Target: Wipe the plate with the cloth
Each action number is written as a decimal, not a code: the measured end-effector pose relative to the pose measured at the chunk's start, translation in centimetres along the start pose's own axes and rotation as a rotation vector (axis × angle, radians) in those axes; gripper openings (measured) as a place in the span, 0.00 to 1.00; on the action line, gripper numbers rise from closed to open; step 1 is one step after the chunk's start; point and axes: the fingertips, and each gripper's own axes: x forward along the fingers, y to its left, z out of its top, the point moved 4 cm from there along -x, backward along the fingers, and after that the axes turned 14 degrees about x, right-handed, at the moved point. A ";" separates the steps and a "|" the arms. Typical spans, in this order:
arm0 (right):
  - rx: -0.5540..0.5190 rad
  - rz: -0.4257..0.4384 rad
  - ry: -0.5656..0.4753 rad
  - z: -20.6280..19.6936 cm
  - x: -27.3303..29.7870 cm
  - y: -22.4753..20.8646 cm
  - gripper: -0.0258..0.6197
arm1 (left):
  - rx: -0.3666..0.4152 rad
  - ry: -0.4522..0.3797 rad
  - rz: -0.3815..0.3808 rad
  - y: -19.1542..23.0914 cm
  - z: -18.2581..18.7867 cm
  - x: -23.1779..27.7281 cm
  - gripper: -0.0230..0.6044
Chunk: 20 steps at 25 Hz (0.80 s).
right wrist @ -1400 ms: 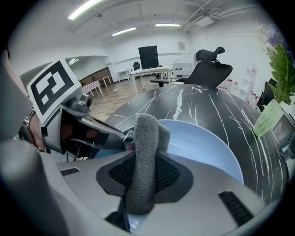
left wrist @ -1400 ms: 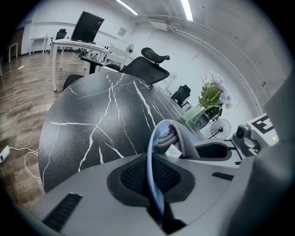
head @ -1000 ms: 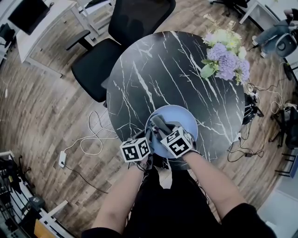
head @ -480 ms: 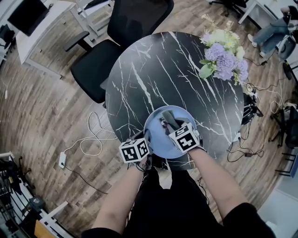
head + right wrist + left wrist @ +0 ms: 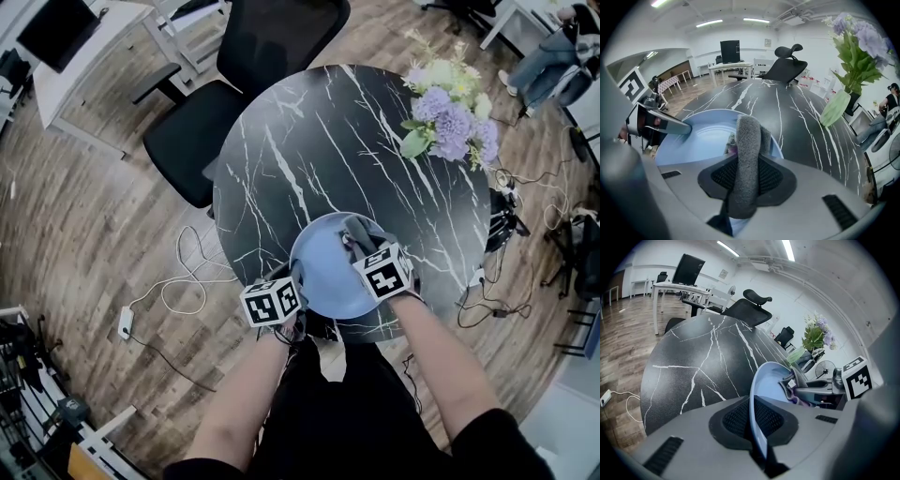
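Clamping the pale blue plate [image 5: 765, 380] by its rim, left gripper [image 5: 753, 423] has both pads tight on the edge, which runs straight up between the jaws. Right gripper [image 5: 746, 180] is closed on the grey cloth [image 5: 748, 140]: a rolled fold sits between the pads and sticks out past the fingertips. Cloth end lies inside the plate, on the side opposite the left gripper's hold, touching the inner wall near the rim. Plate sits directly ahead of and below the right jaws, at the near edge of the black marble table [image 5: 328, 141]. Flowers [image 5: 452, 120] are well beyond the right gripper, across the table.
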 end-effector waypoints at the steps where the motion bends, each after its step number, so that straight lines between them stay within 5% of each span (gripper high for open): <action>1: -0.005 -0.011 -0.001 0.0 -0.1 -0.2 0.22 | 0.000 0.000 0.000 0.0 0.0 0.0 0.10; 20: 0.087 -0.093 -0.188 0.1 -3.2 -1.8 0.21 | 0.005 -0.005 0.009 0.0 0.0 0.0 0.10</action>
